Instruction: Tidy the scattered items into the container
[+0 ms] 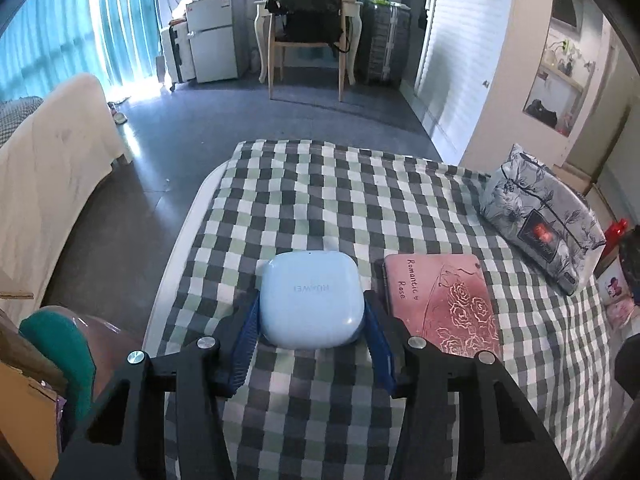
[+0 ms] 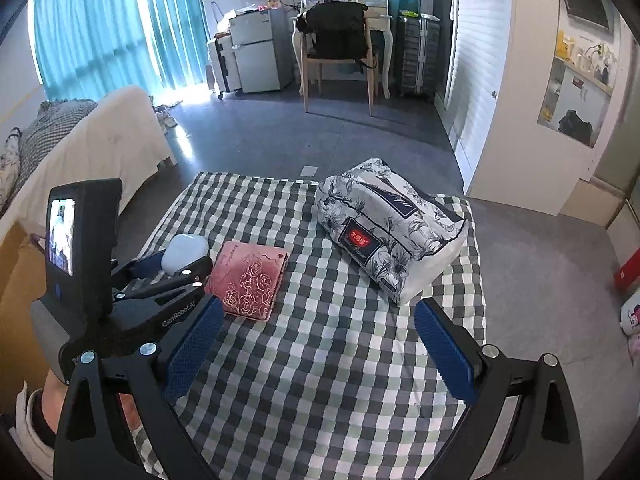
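While the pale blue earbud case lies on the checked cloth of the counter, it is flanked by the blue pads of the left tool, which are seen pressed against its two sides, so it is judged gripped but not yet lifted. The right tool is held wide open above bare cloth, with nothing between its pads. A pink rose-embossed notebook lies just beside the case, and a floral tissue pack rests further off. No container is clearly made out in either view. The case is smooth and rounded, so it could be squeezed out forwards if the grip sits too near its rear edge; the right-hand pad could also be caught on the notebook's edge, by which the notebook would be dragged
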Tool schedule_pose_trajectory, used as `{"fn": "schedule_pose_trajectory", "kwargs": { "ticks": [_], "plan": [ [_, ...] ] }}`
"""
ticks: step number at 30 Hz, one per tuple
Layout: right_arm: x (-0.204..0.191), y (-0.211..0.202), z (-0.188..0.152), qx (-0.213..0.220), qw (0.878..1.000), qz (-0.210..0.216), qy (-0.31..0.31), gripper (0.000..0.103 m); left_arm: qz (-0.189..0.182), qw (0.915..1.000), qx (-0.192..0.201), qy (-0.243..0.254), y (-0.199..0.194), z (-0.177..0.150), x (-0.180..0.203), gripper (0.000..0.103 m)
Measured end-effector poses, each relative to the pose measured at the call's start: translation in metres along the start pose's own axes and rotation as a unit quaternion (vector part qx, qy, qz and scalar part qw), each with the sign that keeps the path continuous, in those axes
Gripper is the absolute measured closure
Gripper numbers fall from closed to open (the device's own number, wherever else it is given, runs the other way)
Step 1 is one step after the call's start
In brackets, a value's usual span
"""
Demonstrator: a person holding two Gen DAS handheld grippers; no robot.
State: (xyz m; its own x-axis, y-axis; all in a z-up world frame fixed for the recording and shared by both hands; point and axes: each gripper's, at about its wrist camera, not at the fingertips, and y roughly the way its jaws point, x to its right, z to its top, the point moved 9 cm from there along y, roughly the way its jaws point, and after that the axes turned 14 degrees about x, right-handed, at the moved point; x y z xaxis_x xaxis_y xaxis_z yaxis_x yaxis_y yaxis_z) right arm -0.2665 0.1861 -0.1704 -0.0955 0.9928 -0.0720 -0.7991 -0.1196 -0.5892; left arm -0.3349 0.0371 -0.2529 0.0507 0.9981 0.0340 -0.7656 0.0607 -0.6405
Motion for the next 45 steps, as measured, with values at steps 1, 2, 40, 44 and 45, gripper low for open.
{"fn": "schedule_pose_trajectory", "kwargs": {
  "ticks": [1,2,40,44,45],
  "plan": [
    [0.000,0.001,0.000,0.000,1.000,0.001,0.001,0.006,-0.001,1.0000,0.000,-0.005,-0.001,0.000,-0.001,0.053],
    [0.000,0.001,0.000,0.000,1.000,0.002,0.003,0.006,-0.002,1.0000,0.000,-0.008,-0.001,0.000,-0.002,0.053],
    [-0.069,0.086,-0.032,-0.082,0.996,0.005,-0.034,0.031,-0.009,0.9971,0.050,-0.056,-0.099,0.007,-0.065,0.053],
    [-0.066,0.081,-0.030,-0.073,0.997,0.013,-0.023,0.032,-0.012,0.9972,0.051,-0.053,-0.099,0.009,-0.062,0.053],
    [-0.065,0.080,-0.030,-0.072,0.997,0.015,-0.019,0.032,-0.012,0.9972,0.051,-0.053,-0.100,0.009,-0.061,0.053]
  ]
}}
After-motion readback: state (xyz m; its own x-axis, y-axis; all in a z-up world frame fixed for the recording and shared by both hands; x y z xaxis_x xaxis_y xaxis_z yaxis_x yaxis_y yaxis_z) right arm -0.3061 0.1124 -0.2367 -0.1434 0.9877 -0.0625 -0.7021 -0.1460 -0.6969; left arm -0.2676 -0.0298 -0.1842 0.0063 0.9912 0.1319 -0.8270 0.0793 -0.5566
